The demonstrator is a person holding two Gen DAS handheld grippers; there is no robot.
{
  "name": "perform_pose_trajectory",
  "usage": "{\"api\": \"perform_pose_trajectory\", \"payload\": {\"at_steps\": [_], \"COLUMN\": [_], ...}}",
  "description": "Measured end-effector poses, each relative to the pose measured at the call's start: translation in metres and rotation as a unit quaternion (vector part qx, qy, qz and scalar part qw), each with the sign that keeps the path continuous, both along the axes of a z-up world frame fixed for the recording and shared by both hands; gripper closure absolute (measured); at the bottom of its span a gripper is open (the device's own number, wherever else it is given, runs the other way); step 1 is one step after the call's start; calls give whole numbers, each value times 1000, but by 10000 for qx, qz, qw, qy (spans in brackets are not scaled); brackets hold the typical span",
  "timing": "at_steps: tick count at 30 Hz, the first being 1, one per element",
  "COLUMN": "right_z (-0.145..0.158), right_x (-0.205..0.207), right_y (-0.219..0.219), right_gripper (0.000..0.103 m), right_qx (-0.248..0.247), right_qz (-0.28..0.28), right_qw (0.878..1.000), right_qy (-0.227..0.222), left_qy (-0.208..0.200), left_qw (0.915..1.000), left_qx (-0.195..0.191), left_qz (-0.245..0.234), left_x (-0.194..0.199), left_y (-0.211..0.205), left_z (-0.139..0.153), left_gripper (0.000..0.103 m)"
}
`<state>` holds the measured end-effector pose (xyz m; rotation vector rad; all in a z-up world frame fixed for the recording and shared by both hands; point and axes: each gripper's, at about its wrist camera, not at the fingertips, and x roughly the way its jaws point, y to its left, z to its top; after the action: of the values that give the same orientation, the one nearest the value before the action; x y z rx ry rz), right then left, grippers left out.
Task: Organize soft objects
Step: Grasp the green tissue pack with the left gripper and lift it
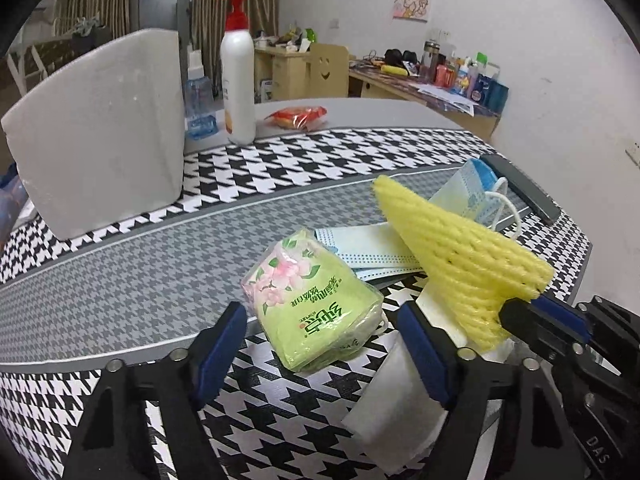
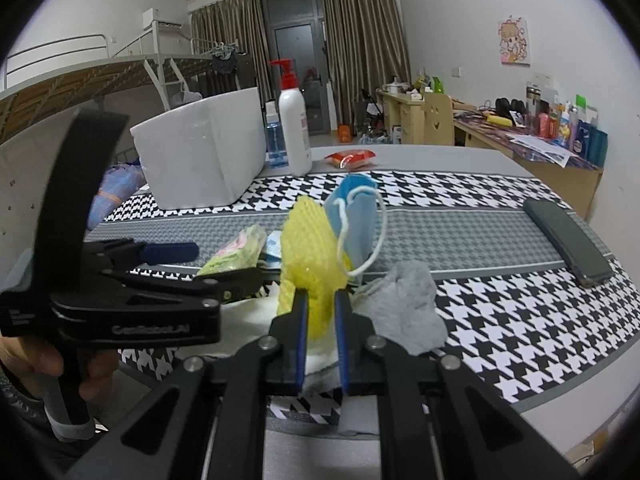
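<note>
White box (image 1: 104,136) far left, well apart from pile; we take it for bin, though opening faces away, contents hidden. Left gripper (image 1: 320,344) wide open, straddling tissue pack (image 1: 312,300), not touching; we judge it ready to grab. Right gripper (image 2: 320,308) pinched narrow on yellow net (image 2: 308,248), lifted clear of masks (image 1: 372,252). One mask (image 2: 356,208) stands behind net; we cannot tell what holds it. Grey wad (image 2: 408,308) right, material unclear.
</note>
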<state>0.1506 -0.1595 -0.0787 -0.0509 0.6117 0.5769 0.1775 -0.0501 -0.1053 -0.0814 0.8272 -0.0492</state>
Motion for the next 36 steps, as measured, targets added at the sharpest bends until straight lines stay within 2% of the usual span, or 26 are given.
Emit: {"api": "perform_pose_trajectory", "payload": {"at_steps": [1, 7, 11, 13, 15, 17, 19, 31, 34, 36], "right_z": [0, -1, -2, -2, -3, -2, -1, -1, -2, -1], "right_x": [0, 1, 2, 3, 3, 0, -2, -8, -6, -5], "right_y": [0, 0, 0, -1, 0, 2, 4, 20, 22, 23], "right_gripper": [87, 87, 87, 87, 82, 62, 53, 51, 40, 39], "right_qx": [5, 5, 17, 65, 43, 32, 57, -157, -161, -119], "right_qz": [5, 37, 102, 149, 173, 194, 234, 407, 363, 359], "right_qw": [10000, 10000, 9999, 9999, 9998, 9998, 9997, 9990, 9992, 9993], "right_qy": [0, 25, 27, 46, 45, 25, -21, -70, -57, -14], "left_qy": [20, 138, 150, 156, 150, 138, 135, -78, -130, -171], "left_qw": [10000, 9998, 9998, 9998, 9997, 9997, 9997, 9998, 9997, 9997], "left_qx": [-33, -117, -138, -147, -185, -194, -204, -193, -188, -185], "left_qz": [13, -29, -47, -50, -50, -73, -84, -17, -20, -29], "left_x": [0, 3, 4, 4, 3, 1, -1, -19, -22, -24], "left_y": [1, 1, 2, 2, 3, 4, 5, 19, 23, 24], "left_z": [0, -5, -5, -5, -4, -4, -4, 9, 11, 14], "left_gripper": [35, 46, 48, 54, 55, 56, 56, 57, 57, 57]}}
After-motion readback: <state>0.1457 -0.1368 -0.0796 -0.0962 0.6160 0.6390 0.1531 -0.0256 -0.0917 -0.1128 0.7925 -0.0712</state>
